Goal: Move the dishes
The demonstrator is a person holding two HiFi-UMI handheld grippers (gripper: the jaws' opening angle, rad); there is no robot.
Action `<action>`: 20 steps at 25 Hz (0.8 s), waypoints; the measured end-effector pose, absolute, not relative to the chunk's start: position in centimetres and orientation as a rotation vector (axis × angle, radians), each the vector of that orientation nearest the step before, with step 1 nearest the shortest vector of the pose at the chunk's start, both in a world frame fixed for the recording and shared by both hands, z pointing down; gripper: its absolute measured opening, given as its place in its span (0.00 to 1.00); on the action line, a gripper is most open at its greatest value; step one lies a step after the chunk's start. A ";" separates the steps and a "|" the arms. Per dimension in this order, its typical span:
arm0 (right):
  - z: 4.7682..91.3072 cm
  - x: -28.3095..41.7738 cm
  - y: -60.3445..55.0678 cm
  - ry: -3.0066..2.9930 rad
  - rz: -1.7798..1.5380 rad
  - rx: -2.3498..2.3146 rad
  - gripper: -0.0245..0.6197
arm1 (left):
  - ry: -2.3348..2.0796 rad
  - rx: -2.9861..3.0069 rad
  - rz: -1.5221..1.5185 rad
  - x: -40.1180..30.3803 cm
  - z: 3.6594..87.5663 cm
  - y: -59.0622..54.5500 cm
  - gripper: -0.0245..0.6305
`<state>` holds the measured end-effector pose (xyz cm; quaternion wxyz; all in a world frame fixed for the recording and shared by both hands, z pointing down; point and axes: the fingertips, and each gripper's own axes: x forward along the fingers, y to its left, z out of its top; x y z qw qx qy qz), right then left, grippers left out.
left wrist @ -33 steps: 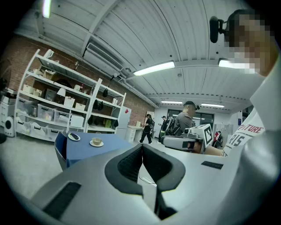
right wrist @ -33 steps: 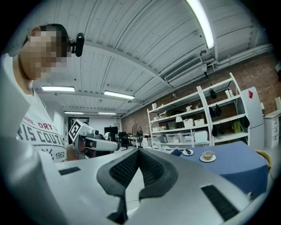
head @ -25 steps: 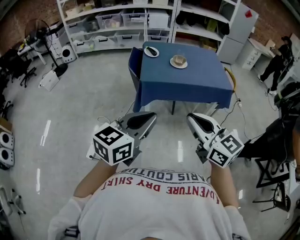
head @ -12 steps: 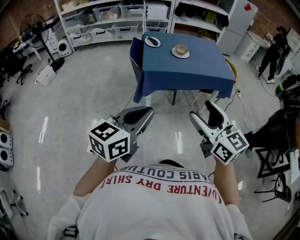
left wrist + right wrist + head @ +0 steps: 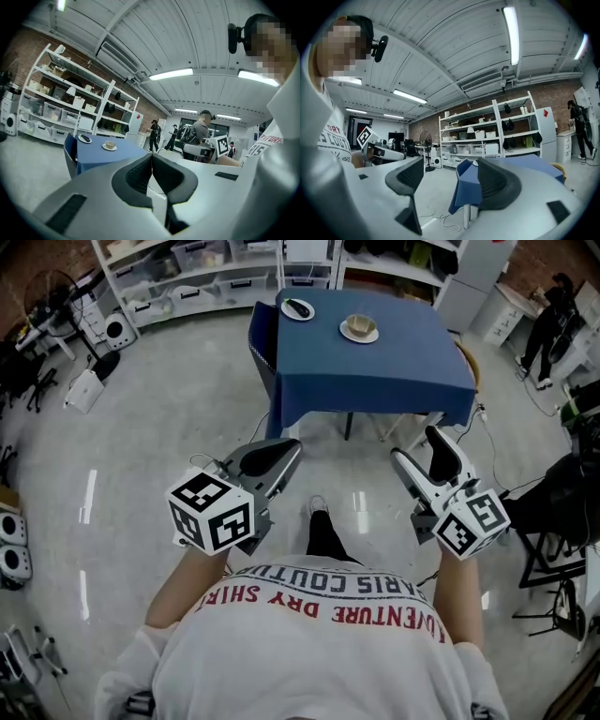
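The right tool (image 5: pixel 417 446) has just been opening its jaws wide, nothing between them, the left tool (image 5: pixel 292 448) pinched closed and empty — likely readying for the small white plate (image 5: pixel 297 308) at the far left corner of the blue-clothed counter (image 5: pixel 394 371) and the cup-bearing white saucer (image 5: pixel 359 328) by its far edge, both well ahead.

I'm looking into a big workshop with a glossy grey floor (image 5: pixel 141 446) that mirrors the lamps. Far ahead, near the middle, stands a worktop (image 5: pixel 375 371) draped in blue cloth. Behind it, white shelves (image 5: pixel 187 273) full of bins run along a brick wall (image 5: pixel 562 96), with a white fridge (image 5: pixel 543 131) at their right end and a fan (image 5: pixel 427 139) off to the far left. Overhead I see a ribbed white ceiling (image 5: pixel 454 42), strip lights (image 5: pixel 512 33) and an air unit (image 5: pixel 480 80) high on the wall. A cable (image 5: pixel 438 220) loops on the floor near the worktop. Black chairs (image 5: pixel 548 568) crowd the right side.
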<state>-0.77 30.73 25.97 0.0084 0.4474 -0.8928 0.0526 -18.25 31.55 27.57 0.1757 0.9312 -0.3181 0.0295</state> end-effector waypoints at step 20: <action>30.9 6.9 0.9 -2.736 0.274 1.365 0.57 | -0.861 2.553 0.238 -9.8 32.4 0.5 0.08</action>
